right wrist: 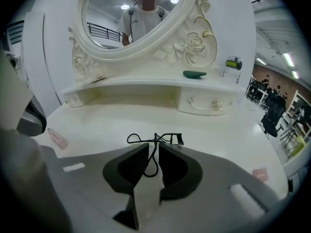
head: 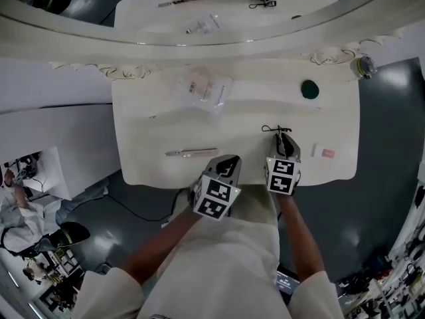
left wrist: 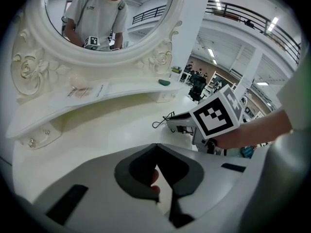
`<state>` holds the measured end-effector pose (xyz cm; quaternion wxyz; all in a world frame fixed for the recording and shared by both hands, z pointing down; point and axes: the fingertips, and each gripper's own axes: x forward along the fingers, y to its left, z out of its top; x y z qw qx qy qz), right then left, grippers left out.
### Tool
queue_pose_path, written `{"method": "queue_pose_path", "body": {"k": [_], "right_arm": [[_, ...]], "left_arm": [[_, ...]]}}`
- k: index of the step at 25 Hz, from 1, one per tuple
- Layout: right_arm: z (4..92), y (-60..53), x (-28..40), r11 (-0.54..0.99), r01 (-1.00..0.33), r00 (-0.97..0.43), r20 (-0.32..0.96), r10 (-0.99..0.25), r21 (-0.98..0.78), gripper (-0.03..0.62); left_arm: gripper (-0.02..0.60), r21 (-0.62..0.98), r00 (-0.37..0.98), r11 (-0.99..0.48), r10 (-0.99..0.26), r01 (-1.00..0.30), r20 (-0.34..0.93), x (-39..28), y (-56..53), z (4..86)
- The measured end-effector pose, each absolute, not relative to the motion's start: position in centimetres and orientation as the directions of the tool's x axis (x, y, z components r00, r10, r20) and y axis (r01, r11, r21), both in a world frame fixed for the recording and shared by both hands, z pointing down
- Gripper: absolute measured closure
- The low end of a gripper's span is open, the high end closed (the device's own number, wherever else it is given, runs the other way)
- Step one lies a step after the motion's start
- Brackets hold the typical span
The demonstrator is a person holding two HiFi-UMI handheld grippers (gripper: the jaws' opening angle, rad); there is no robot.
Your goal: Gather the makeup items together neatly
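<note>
A black eyelash curler lies on the white dressing table, right of centre. My right gripper sits just behind it. In the right gripper view the curler has one handle loop lying in the narrow gap between the slightly parted jaws of the right gripper, and the pads do not press it. My left gripper hovers at the table's front edge, its jaw tips together in the left gripper view. A slim makeup pen lies to its left. A pink sachet lies at the right.
A clear plastic packet and a dark green puff rest on the raised back shelf under the oval mirror. A small jar stands at the shelf's right end. Dark floor surrounds the table.
</note>
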<state>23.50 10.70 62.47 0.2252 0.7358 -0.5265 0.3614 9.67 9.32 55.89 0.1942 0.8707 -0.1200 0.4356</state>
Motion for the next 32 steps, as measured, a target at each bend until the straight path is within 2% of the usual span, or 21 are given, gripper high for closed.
{"method": "queue_pose_path", "body": {"k": [16, 32], "right_arm": [[63.1, 10.5, 23.7, -0.359, -0.933, 0.204, 0.782, -0.59, -0.028, 0.572], [62.0, 10.5, 23.6, -0.214, -0.976, 0.116, 0.772, -0.625, -0.027, 0.582]], "left_arm": [[0.577, 0.223, 0.577, -0.884, -0.064, -0.412, 0.814, 8.4, 9.2, 56.0], [0.577, 0.222, 0.582, -0.866, -0.094, -0.448, 0.808, 7.9, 9.0, 55.5]]}}
